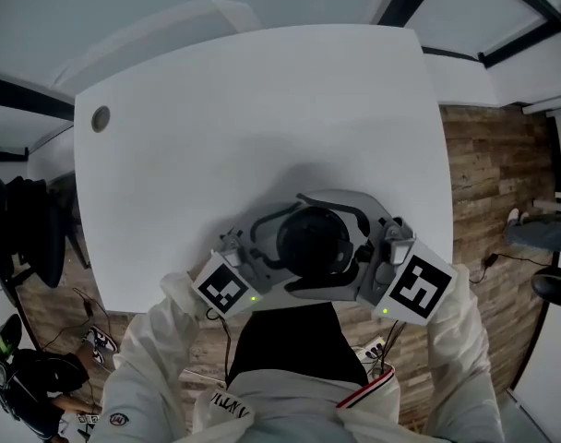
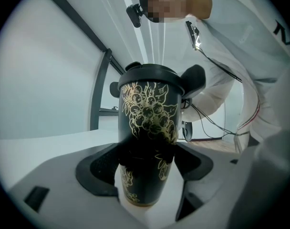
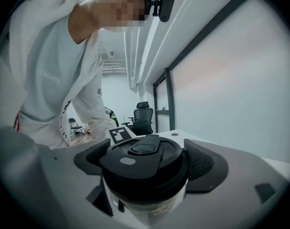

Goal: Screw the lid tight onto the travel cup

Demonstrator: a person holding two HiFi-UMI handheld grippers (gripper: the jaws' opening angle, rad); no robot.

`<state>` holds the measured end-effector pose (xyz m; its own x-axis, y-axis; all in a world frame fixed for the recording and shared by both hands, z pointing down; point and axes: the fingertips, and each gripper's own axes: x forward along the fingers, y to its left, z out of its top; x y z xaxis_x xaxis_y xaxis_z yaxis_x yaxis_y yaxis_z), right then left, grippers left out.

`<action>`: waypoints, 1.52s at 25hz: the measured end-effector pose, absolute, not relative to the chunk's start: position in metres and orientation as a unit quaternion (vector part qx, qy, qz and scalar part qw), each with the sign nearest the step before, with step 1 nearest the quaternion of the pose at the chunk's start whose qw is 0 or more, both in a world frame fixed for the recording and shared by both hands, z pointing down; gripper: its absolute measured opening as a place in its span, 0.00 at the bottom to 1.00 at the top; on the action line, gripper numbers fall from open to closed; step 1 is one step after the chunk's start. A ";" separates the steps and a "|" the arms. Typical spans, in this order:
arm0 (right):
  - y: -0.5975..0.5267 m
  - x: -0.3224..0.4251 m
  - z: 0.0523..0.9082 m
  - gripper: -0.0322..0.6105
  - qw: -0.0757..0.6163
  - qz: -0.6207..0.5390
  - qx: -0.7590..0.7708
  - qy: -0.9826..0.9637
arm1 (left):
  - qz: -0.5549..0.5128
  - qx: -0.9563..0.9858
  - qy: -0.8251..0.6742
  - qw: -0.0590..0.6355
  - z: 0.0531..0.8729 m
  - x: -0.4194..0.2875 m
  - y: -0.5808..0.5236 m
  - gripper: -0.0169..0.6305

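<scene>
Left tool (image 2: 147, 168), mine: jaws clamped on the lower body of the upright travel cup (image 2: 147, 113), surface (image 1: 262, 109) beneath cup. Right tool (image 3: 147, 163): jaws closed round lid (image 3: 142, 154) atop cup. Method: I should keep cup fixed and turn lid level to avoid cross-threading.

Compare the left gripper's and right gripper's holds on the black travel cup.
The left gripper clamps the black, gold-patterned cup body low; the right gripper clamps its black plastic lid. The left gripper faces the cup's side; the right gripper overlooks the lid's top. Both are shut.
</scene>
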<state>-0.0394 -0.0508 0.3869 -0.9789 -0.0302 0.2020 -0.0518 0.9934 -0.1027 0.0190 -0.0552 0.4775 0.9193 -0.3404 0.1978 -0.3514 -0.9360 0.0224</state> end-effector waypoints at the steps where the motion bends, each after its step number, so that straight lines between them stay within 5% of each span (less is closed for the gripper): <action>1: -0.053 -0.040 0.385 0.83 0.090 0.055 0.048 -0.993 | 0.097 0.977 -0.188 0.031 0.478 0.018 -0.055 0.59; 12: -0.078 -0.011 0.382 0.83 0.021 0.068 0.457 -0.887 | 0.089 0.919 -0.383 0.036 0.480 0.024 -0.055 0.59; 18: -0.070 -0.014 0.375 0.83 -0.026 0.122 0.336 -0.933 | 0.085 0.945 -0.314 0.024 0.477 0.025 -0.056 0.59; 29: -0.047 -0.036 0.376 0.83 0.076 0.048 -0.032 -0.995 | 0.096 0.988 -0.113 0.033 0.479 0.020 -0.052 0.59; 34: -0.050 -0.038 0.376 0.83 0.064 0.047 -0.009 -0.997 | 0.100 0.985 -0.130 0.043 0.483 0.020 -0.054 0.59; 38: -0.068 -0.032 0.370 0.83 0.027 0.056 0.180 -0.982 | 0.099 0.969 -0.221 0.053 0.485 0.020 -0.056 0.59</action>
